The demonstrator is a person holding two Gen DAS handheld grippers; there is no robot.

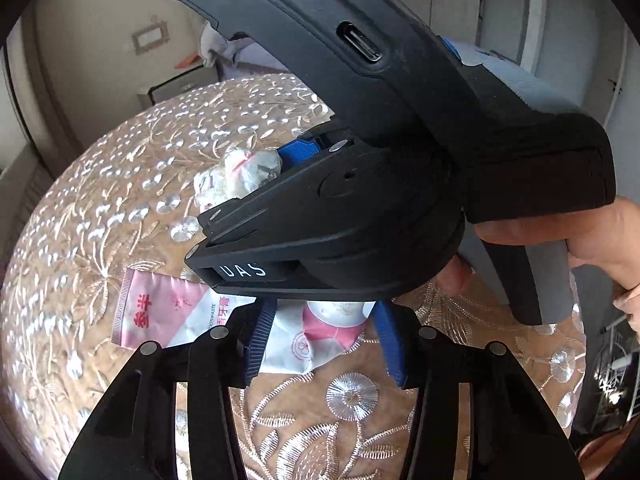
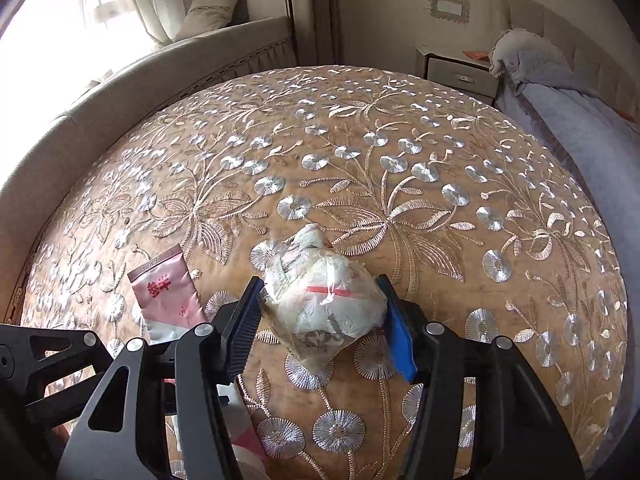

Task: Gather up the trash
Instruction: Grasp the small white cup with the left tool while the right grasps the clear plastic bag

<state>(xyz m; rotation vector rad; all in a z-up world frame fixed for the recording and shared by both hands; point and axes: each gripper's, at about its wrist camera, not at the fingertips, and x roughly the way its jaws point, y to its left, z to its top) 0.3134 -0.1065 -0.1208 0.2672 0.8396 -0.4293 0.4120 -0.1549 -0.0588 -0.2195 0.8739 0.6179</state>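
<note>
The trash lies in two pieces on a round table covered by a tan cloth (image 2: 400, 128) stitched with silver flowers. One is a crumpled clear plastic bag (image 2: 326, 300) stuffed with pale wrappers and marked by a red stripe. The other is a flattened pink and white toothpaste tube (image 1: 168, 312) printed with red characters.

The right gripper (image 2: 324, 326) pinches the bag: its blue ribbed pads press against both sides of the bundle, which bulges out ahead of the fingertips and rests on the cloth. To the left of these tongs, just beside the left finger, the crimped end of the tube shows, lying flat.

The left gripper (image 1: 326, 340) straddles the cap end of the tube, with a blue pad on either side and close against the crumpled shoulder. Whether the pads actually press on it I cannot tell, as the right tool's black body crosses just ahead and hides the cap. The crimped end stretches away to the left of these tongs. A hand (image 1: 580, 236) grips the right tool's handle at the right edge.
</note>
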